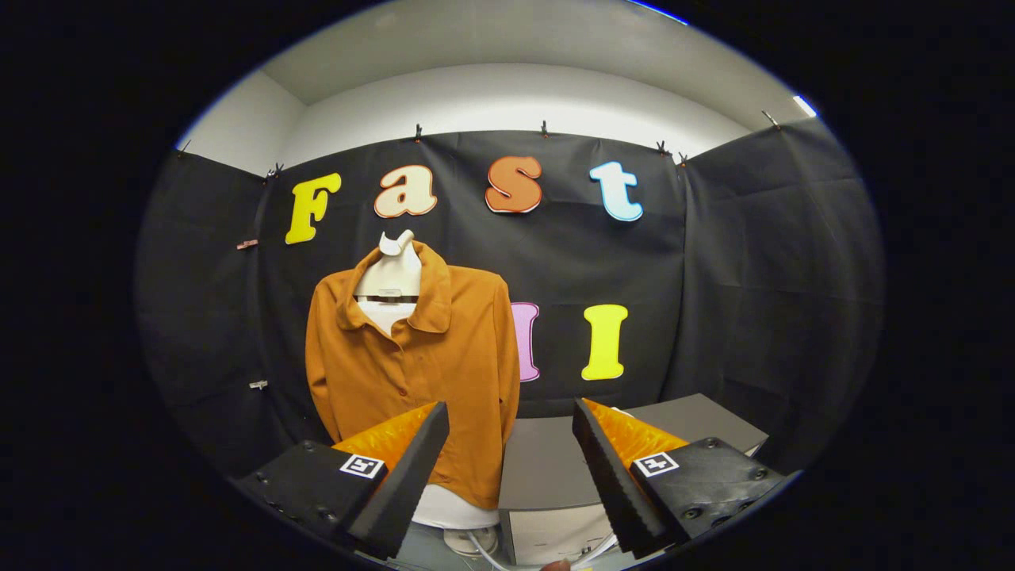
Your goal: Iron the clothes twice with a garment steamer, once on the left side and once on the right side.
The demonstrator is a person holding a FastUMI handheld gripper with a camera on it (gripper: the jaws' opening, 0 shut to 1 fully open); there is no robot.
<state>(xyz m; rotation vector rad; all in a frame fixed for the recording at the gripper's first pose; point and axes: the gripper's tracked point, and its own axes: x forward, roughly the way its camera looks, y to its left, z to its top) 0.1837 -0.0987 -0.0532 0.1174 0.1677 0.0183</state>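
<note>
Gripper (511,412) fingers spread wide, nothing held, short of orange shirt (412,373) hung on pale mannequin (392,277) left of grey cabinet (555,468); steamer not made out, so both left and right passes judged pending.

Camera on tool (511,468), facing forward, well back from shirt (412,373).

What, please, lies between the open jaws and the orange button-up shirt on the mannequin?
Nothing: in the gripper view, the gripper hangs with jaws open and empty, the orange button-up shirt beyond them.
</note>
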